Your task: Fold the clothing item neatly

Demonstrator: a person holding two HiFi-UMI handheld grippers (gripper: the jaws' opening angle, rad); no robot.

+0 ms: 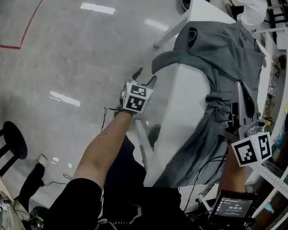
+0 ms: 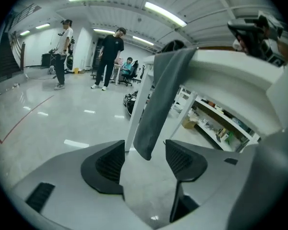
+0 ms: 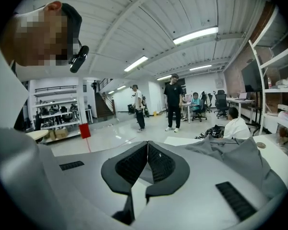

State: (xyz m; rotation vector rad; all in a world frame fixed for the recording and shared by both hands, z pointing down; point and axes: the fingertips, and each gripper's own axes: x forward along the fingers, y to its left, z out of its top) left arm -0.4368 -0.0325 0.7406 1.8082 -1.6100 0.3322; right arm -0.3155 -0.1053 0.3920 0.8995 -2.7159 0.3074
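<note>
Rumpled grey garment (image 1: 225,56) lies lengthwise along the table (image 1: 182,109), sleeve (image 2: 158,104) hanging off its edge; left gripper (image 2: 144,162) jaws apart, right gripper (image 3: 147,163) jaws together, empty.

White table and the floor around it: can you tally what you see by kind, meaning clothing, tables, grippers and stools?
Grey fabric clothing item: 1
White rectangular table: 1
Handheld grippers: 2, the left gripper and the right gripper
Black round stool: 1
Total: 5

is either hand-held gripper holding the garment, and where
Nothing is held: left hand-held gripper open, the grey garment's sleeve hanging ungripped at its jaws; right hand-held gripper shut, empty.
</note>
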